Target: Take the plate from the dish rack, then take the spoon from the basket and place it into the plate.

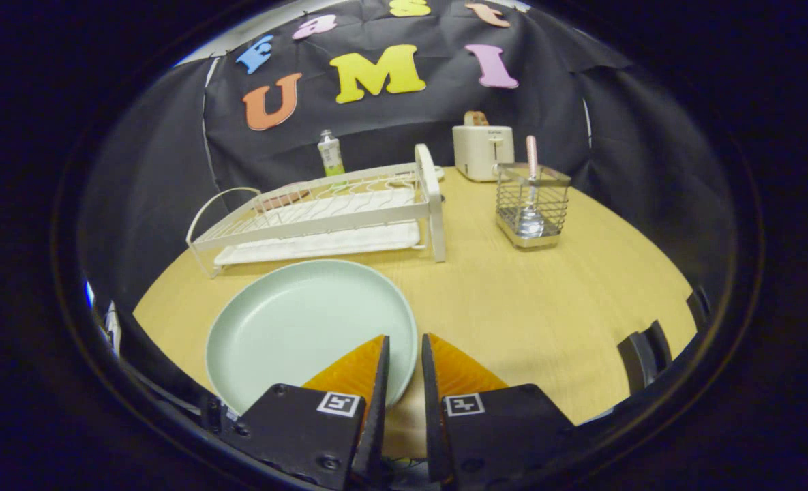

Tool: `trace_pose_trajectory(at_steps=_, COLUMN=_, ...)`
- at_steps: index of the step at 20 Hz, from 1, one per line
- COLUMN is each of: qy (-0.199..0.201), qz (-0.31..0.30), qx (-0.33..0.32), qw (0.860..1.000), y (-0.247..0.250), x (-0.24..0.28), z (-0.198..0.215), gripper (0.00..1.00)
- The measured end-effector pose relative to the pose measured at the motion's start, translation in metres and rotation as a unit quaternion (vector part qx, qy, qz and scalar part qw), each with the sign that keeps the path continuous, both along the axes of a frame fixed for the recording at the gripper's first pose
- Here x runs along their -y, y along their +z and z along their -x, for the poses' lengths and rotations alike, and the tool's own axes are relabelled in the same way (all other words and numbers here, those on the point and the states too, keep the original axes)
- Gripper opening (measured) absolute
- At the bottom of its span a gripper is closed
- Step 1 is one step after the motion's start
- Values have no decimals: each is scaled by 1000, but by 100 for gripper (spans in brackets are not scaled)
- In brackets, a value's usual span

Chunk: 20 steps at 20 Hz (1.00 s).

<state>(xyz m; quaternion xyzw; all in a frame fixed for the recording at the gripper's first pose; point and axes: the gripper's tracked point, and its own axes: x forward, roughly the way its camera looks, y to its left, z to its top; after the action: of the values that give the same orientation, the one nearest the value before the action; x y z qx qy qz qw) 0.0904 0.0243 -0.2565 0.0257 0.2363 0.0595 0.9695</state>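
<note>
Pale green plate (305, 327): flat on the tabletop (547, 307) near the front edge, off the white dish rack (322, 211), which stands behind it toward the rear left. First step judged complete.

Tool (404, 354): over the plate's right rim, fingers (356, 372) nearly closed with a narrow gap, nothing gripped. Left finger overlaps the rim; contact cannot be confirmed.

Wire basket (532, 204): toward the rear right of the tabletop, well apart from the tool, just ahead of a cream toaster (483, 150). Spoon (530, 191) upright inside, bowl down, pink handle above the basket rim.

Step in hand, as judged: transition to spoon retrieval. Next move calls for clearing the plate, travelling right and rearward to the basket, widening the fingers, closing on the exposed handle, lifting straight up to clear the wires.
</note>
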Motion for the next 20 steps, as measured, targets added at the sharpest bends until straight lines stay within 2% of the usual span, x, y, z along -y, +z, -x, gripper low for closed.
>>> trace_pose_trajectory(at_steps=2, qy=-2, qz=3, qx=23, qw=1000, y=12, x=3, z=-2, gripper=33)
trace_pose_trajectory(at_steps=6, qy=-24, qz=1, qx=76, qw=997, y=52, x=23, z=-13, gripper=59)
trace_pose_trajectory(at_steps=10, qy=-46, qz=17, qx=153, qw=987, y=97, x=57, z=-30, gripper=84)
trace_pose_trajectory(at_steps=13, qy=-59, qz=24, qx=179, qw=982, y=123, x=85, z=-50, gripper=100)
trace_pose_trajectory(at_steps=20, qy=-53, qz=36, qx=170, qw=983, y=151, x=119, z=-137, gripper=100)
